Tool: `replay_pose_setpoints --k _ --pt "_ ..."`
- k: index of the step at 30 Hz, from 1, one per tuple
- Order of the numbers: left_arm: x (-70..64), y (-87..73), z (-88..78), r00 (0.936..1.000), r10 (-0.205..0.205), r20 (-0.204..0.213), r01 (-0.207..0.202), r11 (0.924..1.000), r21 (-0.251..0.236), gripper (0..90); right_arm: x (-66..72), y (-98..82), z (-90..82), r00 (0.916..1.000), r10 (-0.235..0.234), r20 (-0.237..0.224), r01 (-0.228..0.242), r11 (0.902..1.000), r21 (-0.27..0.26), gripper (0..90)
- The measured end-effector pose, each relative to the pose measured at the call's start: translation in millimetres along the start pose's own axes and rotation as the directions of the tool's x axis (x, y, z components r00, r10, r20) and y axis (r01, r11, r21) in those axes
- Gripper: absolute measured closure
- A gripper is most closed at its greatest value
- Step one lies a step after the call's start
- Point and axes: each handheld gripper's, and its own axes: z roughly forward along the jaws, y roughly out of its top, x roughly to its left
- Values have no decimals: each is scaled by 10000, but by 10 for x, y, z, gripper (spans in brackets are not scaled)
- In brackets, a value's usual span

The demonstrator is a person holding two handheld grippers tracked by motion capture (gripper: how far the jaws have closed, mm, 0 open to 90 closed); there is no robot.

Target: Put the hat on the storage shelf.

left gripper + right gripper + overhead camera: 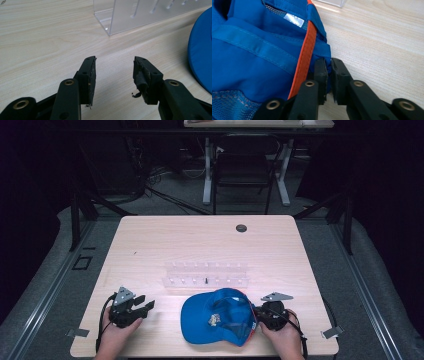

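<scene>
The blue cap (220, 316) lies at the near edge of the table (200, 240), between the two grippers, brim toward the left, long axis running left to right. The table is pale wood grain; a clear acrylic rack (206, 274) stands just behind the cap, dark floor and a chair beyond. The cap shows orange trim and mesh. The right gripper (329, 65) has its fingers pinched narrow on the cap's rear edge. The left gripper (114, 67) rests on the table, fingers wide, nothing between them.
</scene>
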Motion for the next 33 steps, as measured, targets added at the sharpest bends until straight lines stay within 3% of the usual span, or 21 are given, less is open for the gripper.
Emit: replay_pose_setpoints --k 16,33 --pt "0 -3 3 10000 -8 -25 8 9999 -121 540 -49 21 -85 9980 454 -443 -452 9990 61 899" --pt "5 -4 -4 10000 -23 -32 23 9999 -141 540 -130 51 -248 9974 654 -295 -648 9977 209 900"
